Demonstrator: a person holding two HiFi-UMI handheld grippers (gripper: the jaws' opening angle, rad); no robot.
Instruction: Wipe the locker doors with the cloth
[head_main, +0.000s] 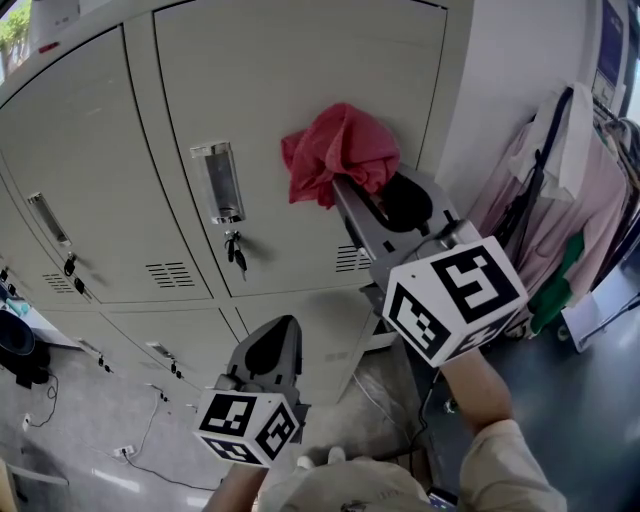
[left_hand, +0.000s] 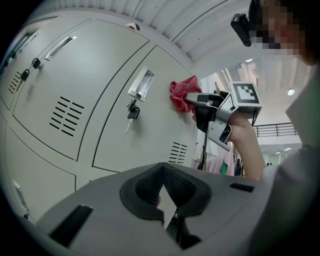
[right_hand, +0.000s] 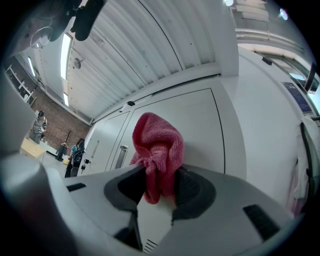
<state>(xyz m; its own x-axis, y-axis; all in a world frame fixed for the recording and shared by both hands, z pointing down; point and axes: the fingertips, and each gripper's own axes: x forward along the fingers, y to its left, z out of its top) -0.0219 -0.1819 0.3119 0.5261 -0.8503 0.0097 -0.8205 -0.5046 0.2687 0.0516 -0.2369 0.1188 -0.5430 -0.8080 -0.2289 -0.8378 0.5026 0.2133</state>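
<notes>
Head view, cloth (head_main: 340, 150) on locker door (head_main: 300, 80)

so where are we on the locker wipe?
Done: cloth is clamped in the right claw. In hand: it sits against one upper locker door, right of the handle. Left: no wiped patch shows, so treat every door as pending. Left claw is shut, empty.

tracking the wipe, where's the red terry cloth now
Head view: red terry cloth held in the right gripper, at the grey locker door, right of its handle.
</notes>
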